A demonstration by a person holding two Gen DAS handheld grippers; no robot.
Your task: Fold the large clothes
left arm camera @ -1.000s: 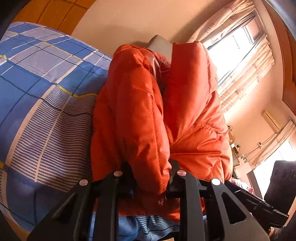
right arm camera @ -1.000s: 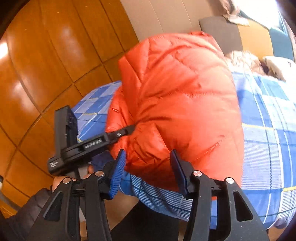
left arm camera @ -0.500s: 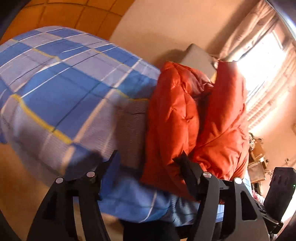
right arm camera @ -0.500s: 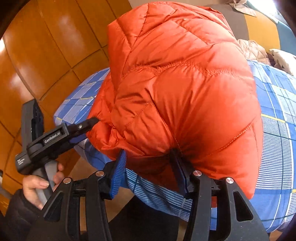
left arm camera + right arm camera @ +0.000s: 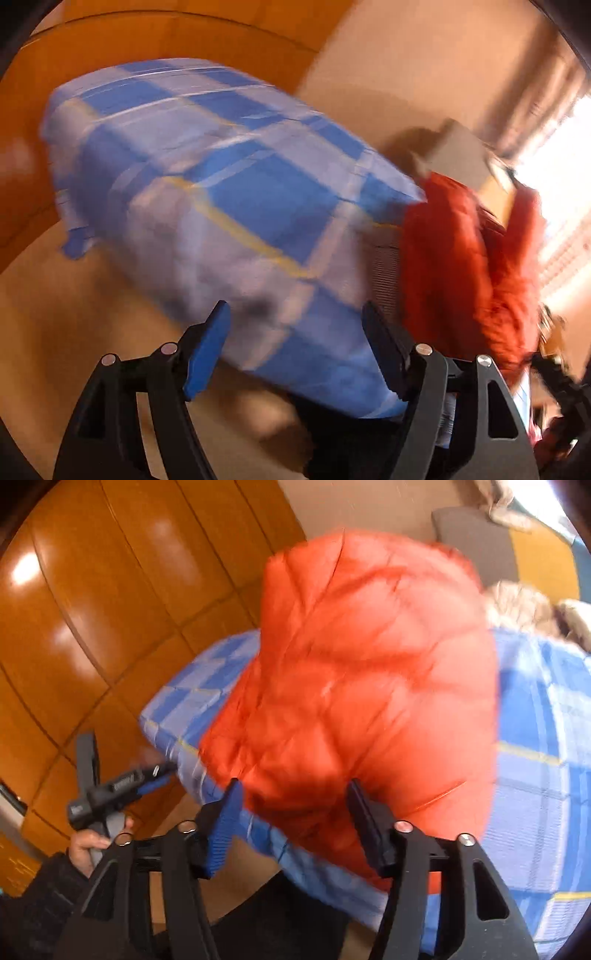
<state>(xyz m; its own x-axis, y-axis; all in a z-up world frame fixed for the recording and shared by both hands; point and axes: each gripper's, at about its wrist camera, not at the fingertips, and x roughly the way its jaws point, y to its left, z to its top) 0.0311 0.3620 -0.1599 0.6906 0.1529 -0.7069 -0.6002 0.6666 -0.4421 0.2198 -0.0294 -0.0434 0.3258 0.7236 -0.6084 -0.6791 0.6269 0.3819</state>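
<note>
Orange puffer jacket (image 5: 369,686) sits in a puffy, bundled heap on the bed (image 5: 546,738) w/ the blue checked cover, near the bed's front edge. In our judgement the fold is mostly in and the step in hand is letting go and settling the bundle.

Right gripper (image 5: 293,823): fingers spread apart, the jacket's lower bulge sitting between them; can't tell if the pads touch fabric, but they aren't pinching it. Left gripper (image 5: 297,350): fingers wide apart too, nothing between them but the view of the bed corner; jacket is off to its right, well clear. Left wrist view is badly blurred.

To do this bit well:
- Back the right gripper straight out along the fingers, no sideways drag, or the slippery shell likely slides and the fold springs open.
- Down fill is springy, so we'd press the top flat w/ the side of a finger before leaving it.
- Bundle overhangs near the bed's edge; nudge it inward rather than toward us, else it may tip to the floor.
- Bring the left gripper back beside the jacket to steady the far flank if it slumps.
</note>
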